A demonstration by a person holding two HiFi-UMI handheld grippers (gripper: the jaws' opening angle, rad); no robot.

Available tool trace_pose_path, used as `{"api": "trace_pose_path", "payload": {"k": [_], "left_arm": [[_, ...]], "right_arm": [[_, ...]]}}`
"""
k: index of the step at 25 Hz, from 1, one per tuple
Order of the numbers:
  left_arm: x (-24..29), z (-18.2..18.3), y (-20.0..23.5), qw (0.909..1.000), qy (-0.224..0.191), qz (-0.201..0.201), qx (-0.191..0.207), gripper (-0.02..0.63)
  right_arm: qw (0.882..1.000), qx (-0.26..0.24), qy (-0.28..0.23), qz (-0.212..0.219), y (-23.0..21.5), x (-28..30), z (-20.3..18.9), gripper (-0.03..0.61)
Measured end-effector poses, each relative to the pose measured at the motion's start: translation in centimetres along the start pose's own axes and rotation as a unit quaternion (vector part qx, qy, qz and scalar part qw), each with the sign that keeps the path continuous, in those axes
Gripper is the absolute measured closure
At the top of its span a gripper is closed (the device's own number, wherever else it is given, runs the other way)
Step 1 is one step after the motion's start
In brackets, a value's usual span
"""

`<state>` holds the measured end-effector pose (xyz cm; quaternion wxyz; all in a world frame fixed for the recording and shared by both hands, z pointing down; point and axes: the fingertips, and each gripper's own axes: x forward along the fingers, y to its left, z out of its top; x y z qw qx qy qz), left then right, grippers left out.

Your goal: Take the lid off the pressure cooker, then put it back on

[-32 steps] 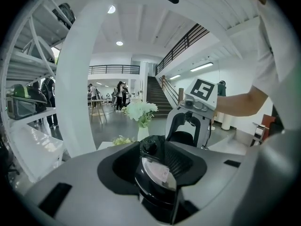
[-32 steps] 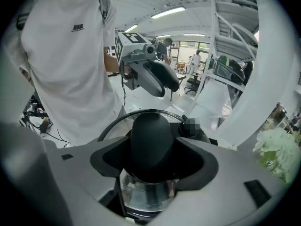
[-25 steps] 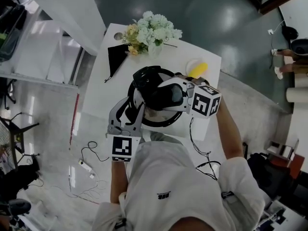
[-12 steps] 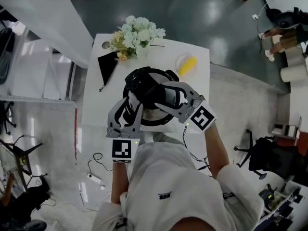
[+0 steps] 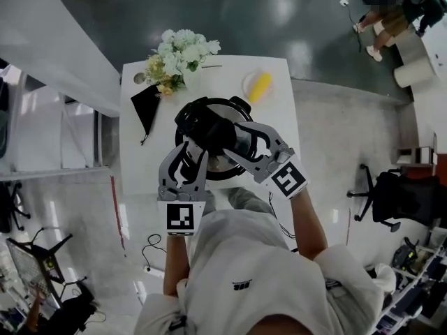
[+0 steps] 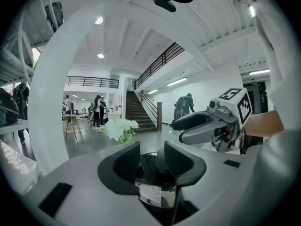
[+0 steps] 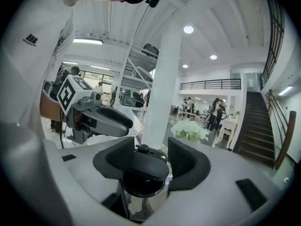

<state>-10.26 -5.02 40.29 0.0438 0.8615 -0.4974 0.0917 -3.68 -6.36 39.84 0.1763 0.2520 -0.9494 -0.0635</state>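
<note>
While left tool (image 6: 150, 158) grips pressure cooker (image 6: 157, 194), right tool (image 7: 149, 158), rolled over since, just closed on black handle (image 7: 141, 171).

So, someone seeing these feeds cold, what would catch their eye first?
The pressure cooker in the middle of the white table, with both tools on it. The left tool clamps a black handle, and the right tool, its jaws having just been closing, is shut on the second handle. Beyond it, white flowers stand at the far edge, with a yellow item on a plate to their right.
</note>
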Motion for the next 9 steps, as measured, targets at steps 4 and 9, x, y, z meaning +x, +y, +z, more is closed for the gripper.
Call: {"api": "trace_pose_path", "payload": {"k": [4,9], "left_arm": [[0.1,0.2,-0.6,0.9999,0.002,0.004,0.011,0.443],[0.3,1.3,-2.8,0.9993,-0.014,0.024,0.026,0.445]], "right_arm": [[0.999,0.009,-0.015,-0.042,-0.7,-0.9,0.4,0.353],[0.995,0.029,-0.045,-0.081,-1.6,-3.9,0.7,0.353]]}}
